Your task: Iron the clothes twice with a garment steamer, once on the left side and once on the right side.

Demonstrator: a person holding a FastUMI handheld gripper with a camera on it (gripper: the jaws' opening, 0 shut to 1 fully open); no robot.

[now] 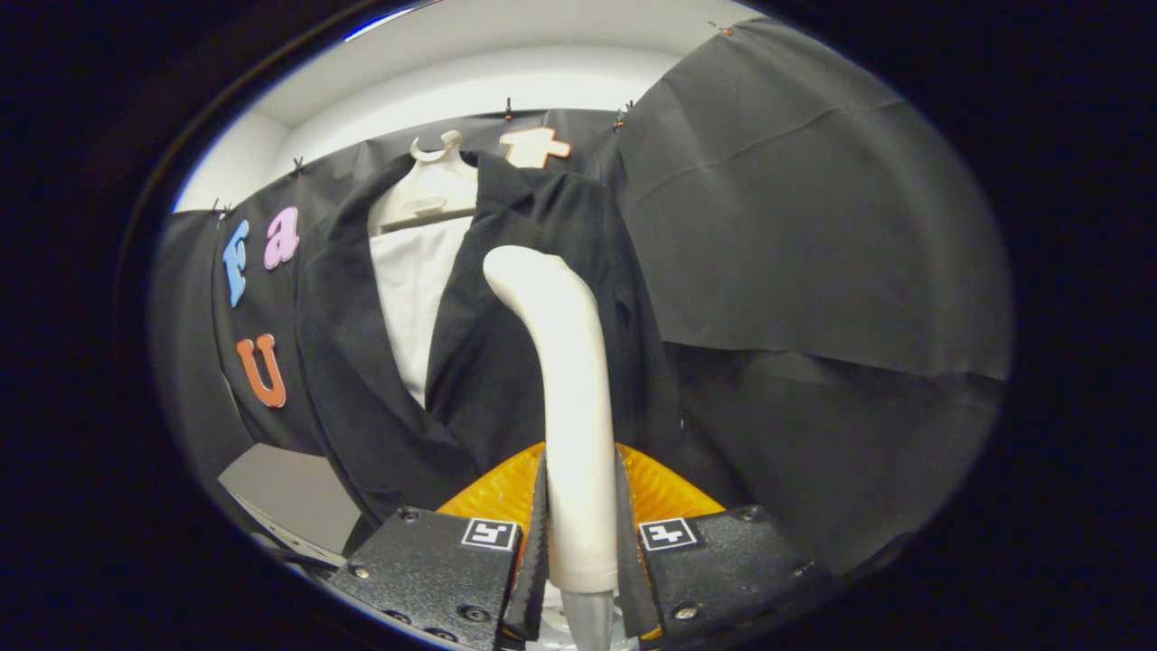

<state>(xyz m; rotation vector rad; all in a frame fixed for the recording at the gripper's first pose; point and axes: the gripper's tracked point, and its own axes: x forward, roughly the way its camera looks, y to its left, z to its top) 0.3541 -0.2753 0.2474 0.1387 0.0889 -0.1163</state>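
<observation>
- The gripper point(580, 533) is clenched on the garment steamer point(568, 398): both toothed fingers point(536, 542) press the sides of its white handle near the lower end, with a grey neck showing just below the grasp.
- The steamer's long axis runs straight ahead from between the fingers and rises toward the clothes; its rounded head bends over to the left at the top. (Whether the head touches the cloth cannot be told from here.)
- An orange ribbed part point(493, 493) sits just behind the fingers on either side of the handle.
- Beyond the head hangs the black jacket point(506, 344), open at the front over a white shirt point(411, 289), both on a pale hanger point(429, 194). The head lies over the jacket's right-hand front panel, beside the lapel.
- Judgement: the coming pass turns on this alignment, since the steamer already points at that panel, while the other panel lies well off to the left, across the shirt.
</observation>
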